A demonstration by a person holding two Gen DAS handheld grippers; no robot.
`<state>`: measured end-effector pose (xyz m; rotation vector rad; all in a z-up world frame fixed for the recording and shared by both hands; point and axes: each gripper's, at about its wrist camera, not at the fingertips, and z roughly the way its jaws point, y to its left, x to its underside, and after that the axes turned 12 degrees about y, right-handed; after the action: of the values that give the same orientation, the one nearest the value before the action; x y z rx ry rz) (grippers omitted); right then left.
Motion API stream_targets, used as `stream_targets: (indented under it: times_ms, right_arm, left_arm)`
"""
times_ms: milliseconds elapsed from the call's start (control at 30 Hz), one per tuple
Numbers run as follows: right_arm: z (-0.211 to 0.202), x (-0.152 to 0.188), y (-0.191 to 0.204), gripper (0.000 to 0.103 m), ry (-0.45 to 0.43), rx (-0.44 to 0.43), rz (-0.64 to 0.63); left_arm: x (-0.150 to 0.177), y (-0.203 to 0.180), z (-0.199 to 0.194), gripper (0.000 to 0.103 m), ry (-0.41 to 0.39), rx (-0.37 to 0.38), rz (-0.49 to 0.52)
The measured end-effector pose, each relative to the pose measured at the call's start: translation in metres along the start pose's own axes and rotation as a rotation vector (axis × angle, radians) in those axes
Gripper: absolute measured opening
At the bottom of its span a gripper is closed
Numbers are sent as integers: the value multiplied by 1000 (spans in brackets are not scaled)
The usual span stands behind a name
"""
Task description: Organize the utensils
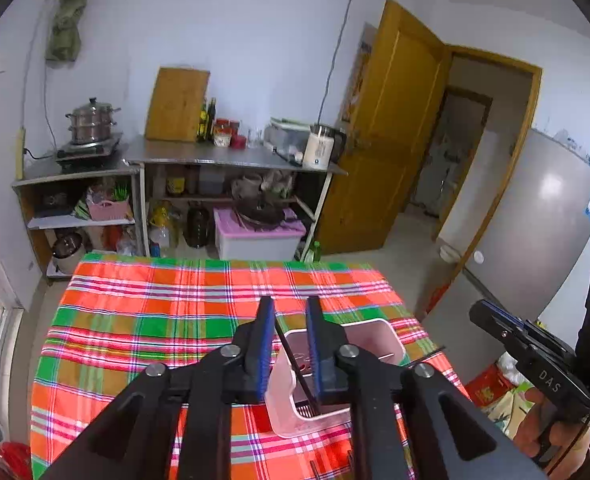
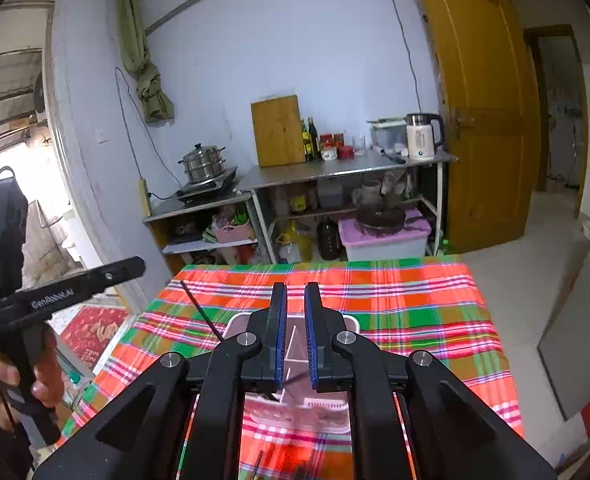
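A pink utensil holder (image 1: 379,340) stands on the plaid tablecloth (image 1: 155,320). A thin black chopstick (image 1: 295,364) leans in it, slanting up to the left. My left gripper (image 1: 291,314) hovers above the holder, fingers apart, the chopstick passing between them without a visible grip. My right gripper (image 2: 295,300) is open and empty above the same holder (image 2: 237,326), which it mostly hides. The chopstick (image 2: 201,308) sticks out to its left. More dark utensils (image 2: 257,466) lie on the cloth near the bottom edge.
Metal shelves (image 1: 231,156) with a steamer pot (image 1: 91,122), cutting board (image 1: 177,104), bottles and a kettle (image 1: 321,146) stand beyond the table. A yellow door (image 1: 391,132) is open at right. The table's edges drop off on both sides.
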<state>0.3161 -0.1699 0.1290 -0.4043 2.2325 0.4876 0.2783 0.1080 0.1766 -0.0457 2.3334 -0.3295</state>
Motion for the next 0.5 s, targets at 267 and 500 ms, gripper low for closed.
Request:
stream_targets:
  times_ms: [267,500]
  right_arm:
    - [-48,51,7,9,-43,11,-12]
    - [-65,107,5,9,12,36,-3]
  left_arm:
    - [71,-11,-48,21,-52,44,27]
    - [144,-23,-56,21,-31,30,50]
